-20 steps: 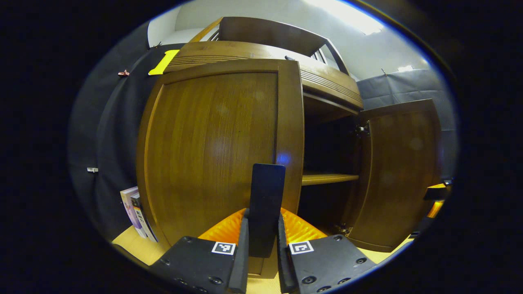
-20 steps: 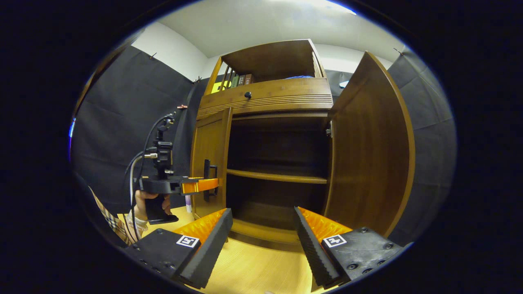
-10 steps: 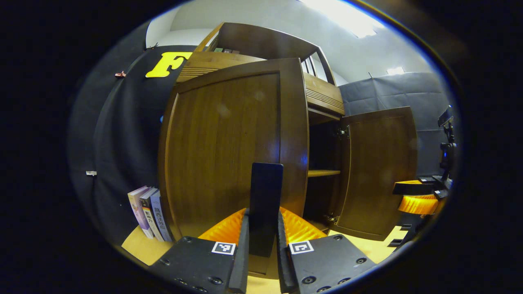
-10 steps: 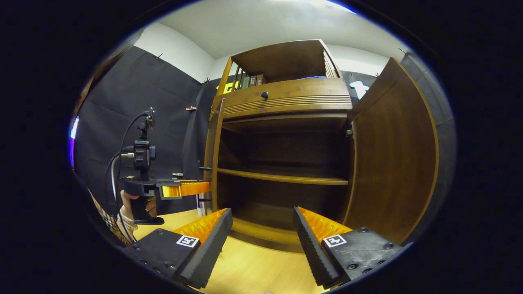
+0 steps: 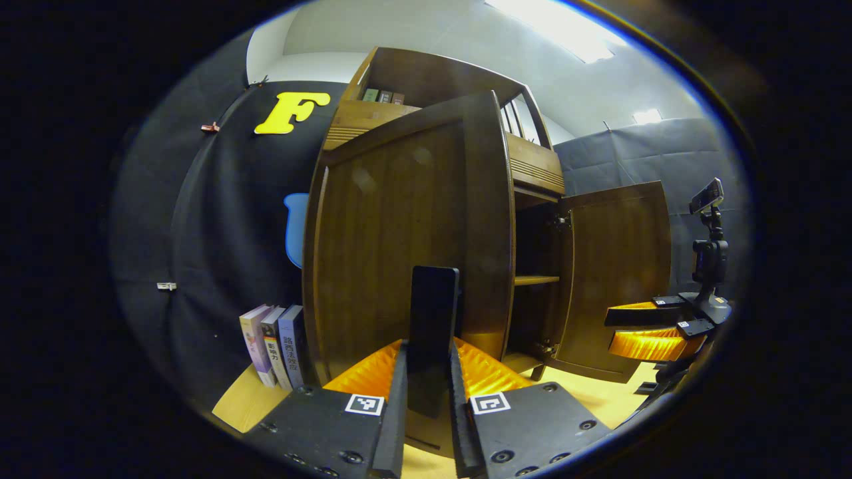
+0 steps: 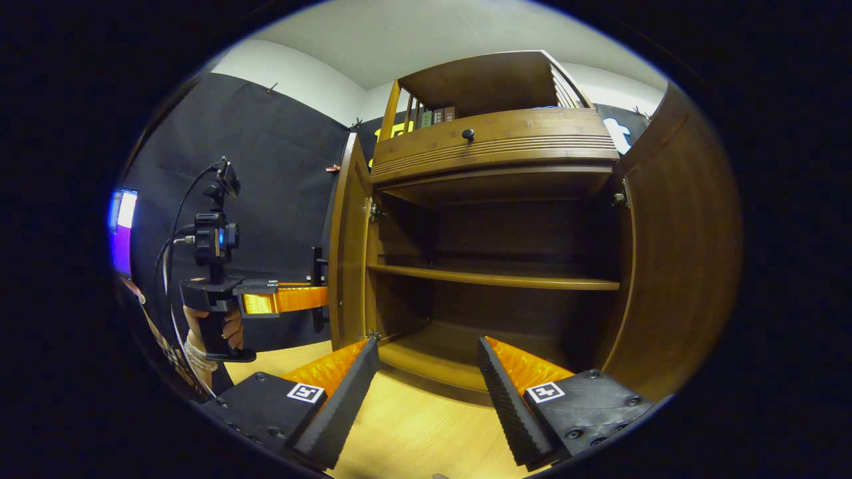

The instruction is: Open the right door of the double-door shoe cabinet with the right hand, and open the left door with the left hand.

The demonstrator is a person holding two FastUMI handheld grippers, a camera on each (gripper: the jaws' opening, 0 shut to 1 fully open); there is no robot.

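On the far left in the left gripper view, some books (image 5: pixel 274 344) stand on the tabletop (image 5: pixel 245 398) just beside the shoe cabinet (image 5: pixel 532 166). Next comes the left door (image 5: pixel 399 233), swung out and away from the front of the shoe cabinet. The left gripper (image 5: pixel 426 399) is pressed together on the dark handle (image 5: pixel 431 332) of that door, with one finger on each side of it. The handle is a thin flat bar standing up straight, and it looks like the best place to hold, because the door face is smooth and gives nothing to grab. The door is wood, so it is likely hard and stiff and a bit heavy, and it turns on hinges at its far edge, so I think a slow pull along a curve will suit it better than a straight tug. In the right gripper view, the inside shelf (image 6: pixel 492 278) is bare. Further right is the right door (image 6: pixel 679 266), wide open and close to the camera. The right gripper (image 6: pixel 428 392) is spread apart and holds nothing, low over the tabletop in front of the shoe cabinet. Both doors look open, so the job seems nearly done
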